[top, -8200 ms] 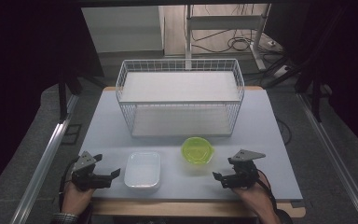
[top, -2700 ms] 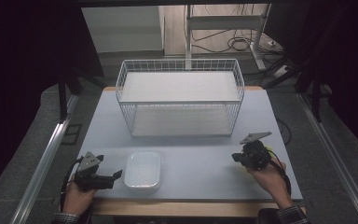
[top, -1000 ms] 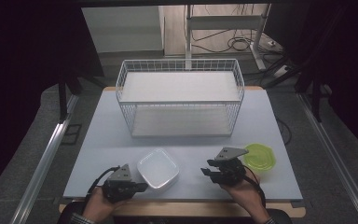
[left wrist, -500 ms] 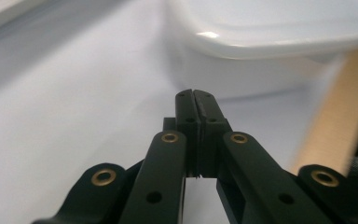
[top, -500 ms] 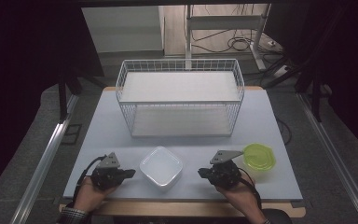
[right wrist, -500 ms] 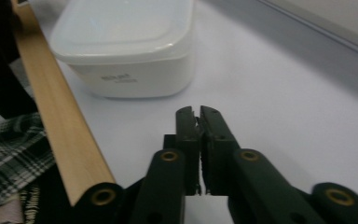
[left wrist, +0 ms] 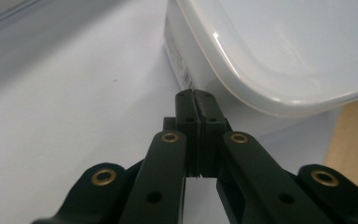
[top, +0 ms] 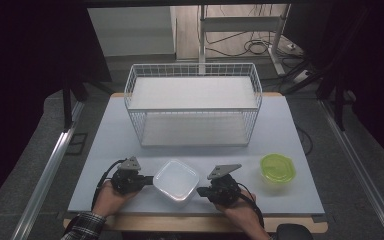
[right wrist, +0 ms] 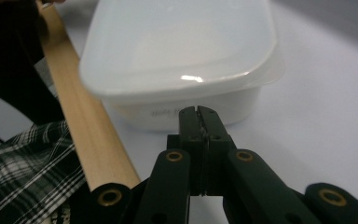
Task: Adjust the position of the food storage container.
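A white lidded container (top: pixel 176 179) sits near the table's front edge, turned cornerwise. My left gripper (top: pixel 151 180) lies at its left side and my right gripper (top: pixel 199 191) at its right side, both pointing in at it. In the left gripper view the shut jaws (left wrist: pixel 196 95) end right at the container's wall (left wrist: pixel 179 60) below the lid (left wrist: pixel 284 46). In the right gripper view the shut jaws (right wrist: pixel 199 112) meet the container's side wall (right wrist: pixel 168 112) under its lid (right wrist: pixel 182 42). Nothing is between either pair of jaws. I cannot tell whether the tips touch the wall.
A green round lidded container (top: pixel 277 167) stands to the right of my right hand. A white wire basket (top: pixel 192 105) takes up the back middle of the pale table (top: pixel 290 125). The table's wooden front edge (right wrist: pixel 88 135) runs just behind the white container, by a plaid sleeve (right wrist: pixel 23 177).
The green container went from the table's middle to its right side. Since a second ago both grippers have closed in on the white container's two sides, and the container has turned slightly.
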`<state>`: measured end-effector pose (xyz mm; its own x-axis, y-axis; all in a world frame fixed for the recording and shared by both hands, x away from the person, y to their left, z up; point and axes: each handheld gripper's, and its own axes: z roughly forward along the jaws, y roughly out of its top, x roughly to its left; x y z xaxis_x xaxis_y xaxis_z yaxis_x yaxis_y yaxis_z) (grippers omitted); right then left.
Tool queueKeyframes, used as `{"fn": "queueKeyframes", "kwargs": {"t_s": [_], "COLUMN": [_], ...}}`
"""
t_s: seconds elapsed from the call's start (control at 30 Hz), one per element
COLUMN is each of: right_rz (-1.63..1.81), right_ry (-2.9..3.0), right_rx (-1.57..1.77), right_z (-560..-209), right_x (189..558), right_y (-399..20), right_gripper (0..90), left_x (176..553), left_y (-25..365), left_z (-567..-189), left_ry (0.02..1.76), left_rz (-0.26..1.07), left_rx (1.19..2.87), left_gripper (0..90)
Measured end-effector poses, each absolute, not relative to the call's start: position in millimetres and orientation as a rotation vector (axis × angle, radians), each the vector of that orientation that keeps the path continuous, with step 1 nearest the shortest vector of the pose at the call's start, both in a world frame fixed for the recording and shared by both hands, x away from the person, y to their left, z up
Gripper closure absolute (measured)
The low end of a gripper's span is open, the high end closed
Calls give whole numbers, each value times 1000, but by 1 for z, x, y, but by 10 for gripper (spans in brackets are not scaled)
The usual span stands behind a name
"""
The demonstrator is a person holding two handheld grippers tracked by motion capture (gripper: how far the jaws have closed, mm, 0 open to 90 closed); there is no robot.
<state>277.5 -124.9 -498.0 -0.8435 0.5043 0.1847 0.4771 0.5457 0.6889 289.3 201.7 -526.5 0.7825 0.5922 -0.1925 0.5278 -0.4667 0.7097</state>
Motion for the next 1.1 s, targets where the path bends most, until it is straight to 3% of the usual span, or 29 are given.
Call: {"fn": "queueKeyframes", "kwargs": {"t_s": [1.1], "right_rz": [1167], "right_ry": [2549], "right_rx": [1126], "right_z": [-498], "right_x": [313], "right_y": [-163], "right_gripper": [896], "left_x": [299], "left_y": [148], "left_z": [-526], "left_ry": [871], "left_rz": [121], "left_rx": [2142], "left_gripper": [896]}}
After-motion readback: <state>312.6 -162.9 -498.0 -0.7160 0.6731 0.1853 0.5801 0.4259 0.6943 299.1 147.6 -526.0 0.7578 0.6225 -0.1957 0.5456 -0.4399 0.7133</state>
